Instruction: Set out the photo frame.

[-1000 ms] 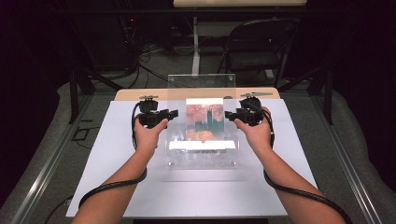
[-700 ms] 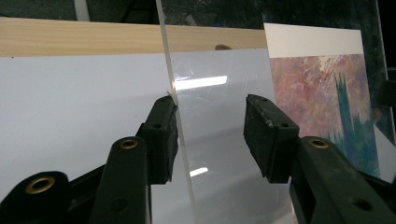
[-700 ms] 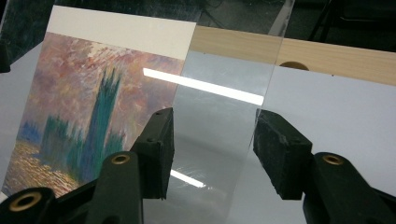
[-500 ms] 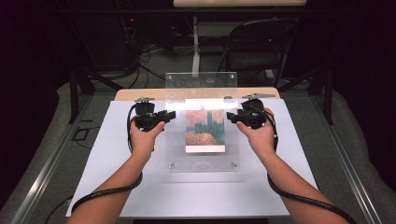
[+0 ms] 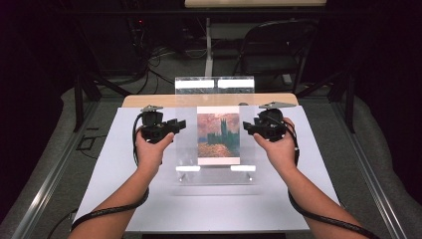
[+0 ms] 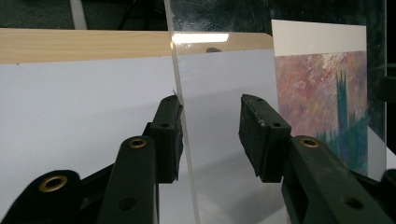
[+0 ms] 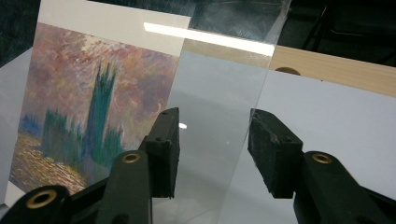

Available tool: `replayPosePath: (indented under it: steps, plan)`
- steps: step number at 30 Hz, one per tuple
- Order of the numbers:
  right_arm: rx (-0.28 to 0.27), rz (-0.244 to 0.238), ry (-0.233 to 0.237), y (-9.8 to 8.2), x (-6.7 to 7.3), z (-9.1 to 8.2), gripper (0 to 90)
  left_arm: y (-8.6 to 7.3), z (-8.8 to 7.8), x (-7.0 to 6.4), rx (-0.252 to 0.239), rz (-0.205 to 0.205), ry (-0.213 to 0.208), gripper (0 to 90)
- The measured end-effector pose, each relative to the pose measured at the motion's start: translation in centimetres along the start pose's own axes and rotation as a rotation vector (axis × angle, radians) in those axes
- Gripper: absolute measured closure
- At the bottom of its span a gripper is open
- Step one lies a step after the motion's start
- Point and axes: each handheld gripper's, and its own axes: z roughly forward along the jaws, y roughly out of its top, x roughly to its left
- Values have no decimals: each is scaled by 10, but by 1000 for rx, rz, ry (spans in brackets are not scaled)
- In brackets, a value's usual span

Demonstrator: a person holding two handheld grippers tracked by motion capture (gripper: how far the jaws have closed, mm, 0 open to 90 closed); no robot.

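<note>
A person is standing a clear acrylic picture frame (image 5: 215,130) up on the white sheet covering the wooden table (image 5: 114,199), one black two-jaw gripper at each side edge. The frame is sitting near the middle of the table, tilted back a little, with a printed painting of dark towers under a pink sky (image 5: 218,135) showing inside it.

The left gripper (image 6: 210,137) is straddling the frame's left edge with its jaws apart; one pad is lying close against the acrylic, the other well clear, so nothing is being squeezed. The right gripper (image 7: 212,149) is doing the same at the right edge: jaws parted, the panel's edge running through the gap.

It looks to me like the step in hand is steadying or propping the frame upright, with the grip slackened. Next, I'd judge, both grippers need to back straight out sideways without nudging the edges, or else pinch together evenly if the frame is to be shifted.
</note>
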Motion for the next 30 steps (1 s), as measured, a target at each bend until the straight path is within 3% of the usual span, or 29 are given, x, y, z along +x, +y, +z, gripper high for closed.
replayPosePath:
  steps: [20,24,30]
  plan:
    - [-42,-17,12,-10,8,-30,639,-14,-29,-13,-45,37,-18,656]
    - [-50,-41,5,-13,11,-36,647,-17,-34,-15,-51,44,-25,668]
    - [-68,-26,14,-17,13,-43,674,-22,-41,-18,-61,57,-29,681]
